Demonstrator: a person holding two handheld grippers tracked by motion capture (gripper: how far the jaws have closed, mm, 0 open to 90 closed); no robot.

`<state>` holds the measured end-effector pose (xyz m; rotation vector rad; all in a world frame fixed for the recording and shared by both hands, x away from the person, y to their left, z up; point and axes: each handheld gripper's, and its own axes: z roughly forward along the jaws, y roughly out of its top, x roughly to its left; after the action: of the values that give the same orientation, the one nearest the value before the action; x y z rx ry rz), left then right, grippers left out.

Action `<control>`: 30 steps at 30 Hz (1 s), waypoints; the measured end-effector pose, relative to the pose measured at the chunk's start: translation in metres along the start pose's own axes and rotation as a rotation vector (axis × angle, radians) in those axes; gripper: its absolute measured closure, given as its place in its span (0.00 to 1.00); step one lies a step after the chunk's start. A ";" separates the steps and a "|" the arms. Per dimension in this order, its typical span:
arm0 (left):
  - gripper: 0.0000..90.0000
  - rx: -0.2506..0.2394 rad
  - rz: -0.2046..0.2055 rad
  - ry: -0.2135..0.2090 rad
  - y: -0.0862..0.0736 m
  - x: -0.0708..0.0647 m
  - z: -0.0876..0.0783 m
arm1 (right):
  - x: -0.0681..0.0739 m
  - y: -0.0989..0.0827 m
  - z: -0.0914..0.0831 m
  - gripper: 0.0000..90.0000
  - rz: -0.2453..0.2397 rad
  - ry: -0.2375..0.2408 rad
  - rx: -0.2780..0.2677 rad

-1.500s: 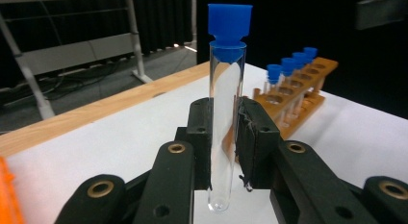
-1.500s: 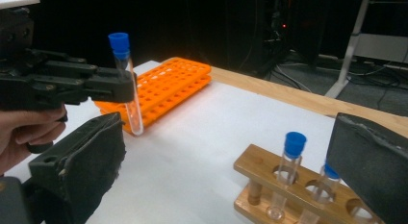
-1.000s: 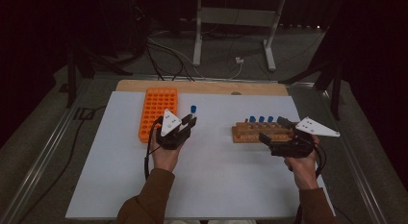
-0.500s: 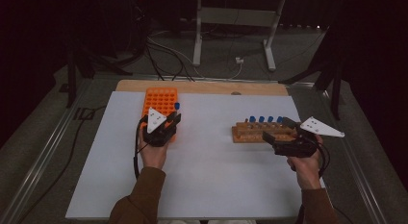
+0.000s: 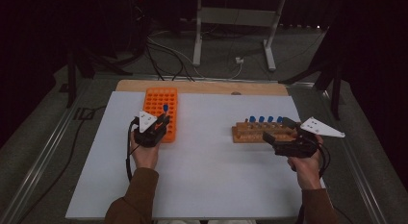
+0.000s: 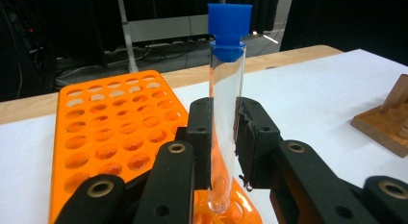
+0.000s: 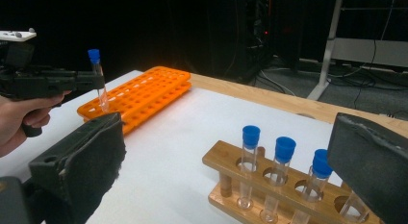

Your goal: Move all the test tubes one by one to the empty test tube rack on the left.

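From above, my left gripper [image 5: 160, 124] sits over the near right corner of the orange tube rack [image 5: 160, 100], and my right gripper [image 5: 276, 130] lies level beside the wooden rack [image 5: 243, 132].

My left gripper view shows my pads clamped on an upright blue-capped test tube [image 6: 226, 104], its tip just above a rack hole.

In my right gripper view, the jaws gape wide, empty, around three capped tubes [image 7: 249, 156].
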<state>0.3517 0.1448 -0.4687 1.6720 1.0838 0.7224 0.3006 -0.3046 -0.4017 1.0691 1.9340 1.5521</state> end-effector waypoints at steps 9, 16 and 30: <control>0.86 0.021 -0.012 -0.013 -0.012 -0.004 0.007 | -0.001 -0.001 0.000 0.00 0.003 0.001 0.002; 0.86 0.067 -0.009 -0.011 -0.025 -0.003 0.010 | -0.001 -0.001 0.000 0.00 0.002 0.004 0.003; 0.87 0.125 0.041 -0.010 -0.035 -0.008 0.011 | -0.002 -0.003 0.001 0.00 0.001 0.002 0.013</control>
<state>0.3465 0.1377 -0.5052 1.8066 1.1099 0.6833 0.3018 -0.3058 -0.4050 1.0741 1.9475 1.5433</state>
